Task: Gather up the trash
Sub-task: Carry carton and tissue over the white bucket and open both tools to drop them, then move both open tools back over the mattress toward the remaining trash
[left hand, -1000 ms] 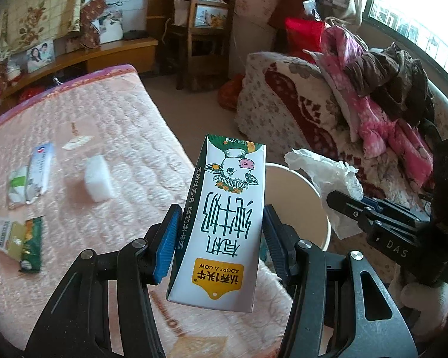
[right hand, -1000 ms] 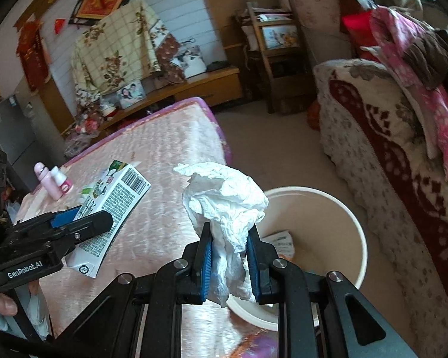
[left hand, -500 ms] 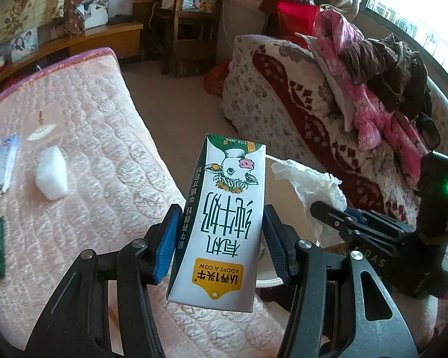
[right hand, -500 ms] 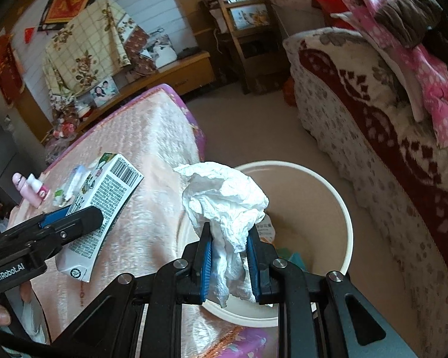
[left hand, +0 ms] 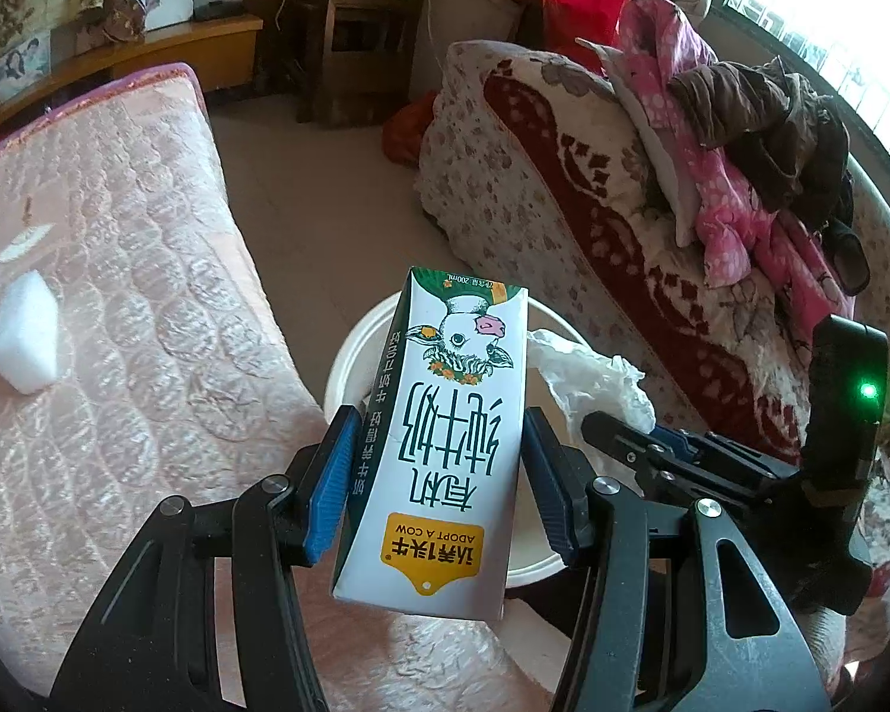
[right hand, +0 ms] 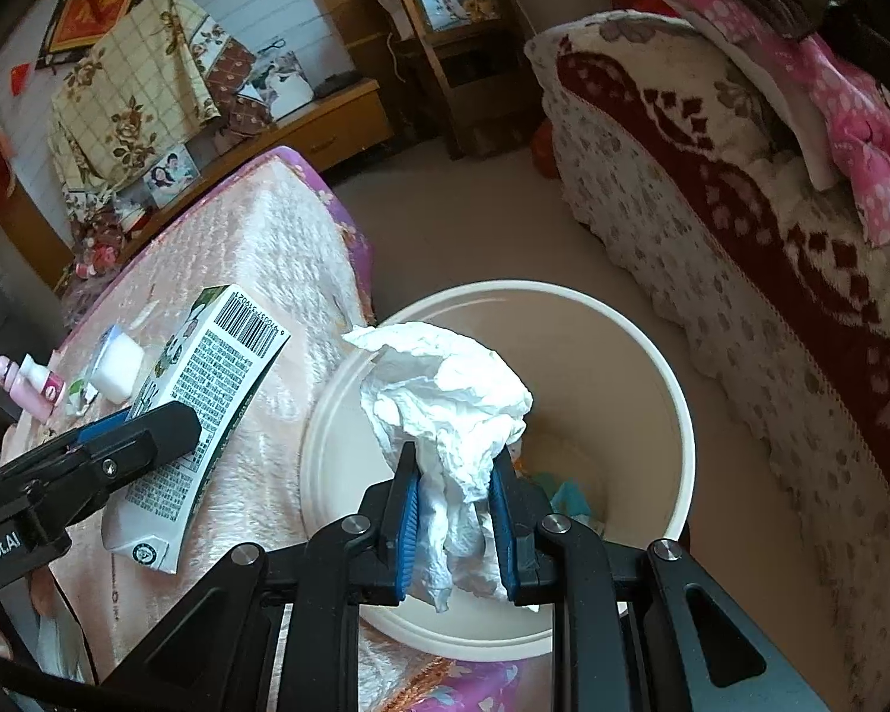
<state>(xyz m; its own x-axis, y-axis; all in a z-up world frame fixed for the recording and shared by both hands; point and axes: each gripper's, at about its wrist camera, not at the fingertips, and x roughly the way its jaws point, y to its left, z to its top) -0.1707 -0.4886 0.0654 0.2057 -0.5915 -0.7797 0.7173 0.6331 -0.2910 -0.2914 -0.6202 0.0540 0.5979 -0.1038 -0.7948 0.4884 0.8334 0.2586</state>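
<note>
My left gripper (left hand: 439,474) is shut on a white and green milk carton (left hand: 445,433) with a cow printed on it, held upside down at the near rim of a cream round bin (left hand: 350,356). My right gripper (right hand: 454,510) is shut on a crumpled white tissue (right hand: 445,391) and hangs over the bin (right hand: 641,356), which has some trash at its bottom. The carton (right hand: 202,403) and left gripper (right hand: 118,439) show at the left in the right wrist view. The tissue (left hand: 593,380) and right gripper (left hand: 641,439) show at the right in the left wrist view.
A pink quilted bed (left hand: 118,296) lies to the left with a white block (left hand: 24,350) on it. Small pink bottles (right hand: 29,385) lie further back. A patterned sofa (left hand: 623,207) piled with clothes (left hand: 741,136) stands to the right. Bare floor (left hand: 326,178) runs between them.
Both grippers have come down and closer to the bin with their loads. The bin looms larger under the tissue, and the carton now overlaps its rim.
</note>
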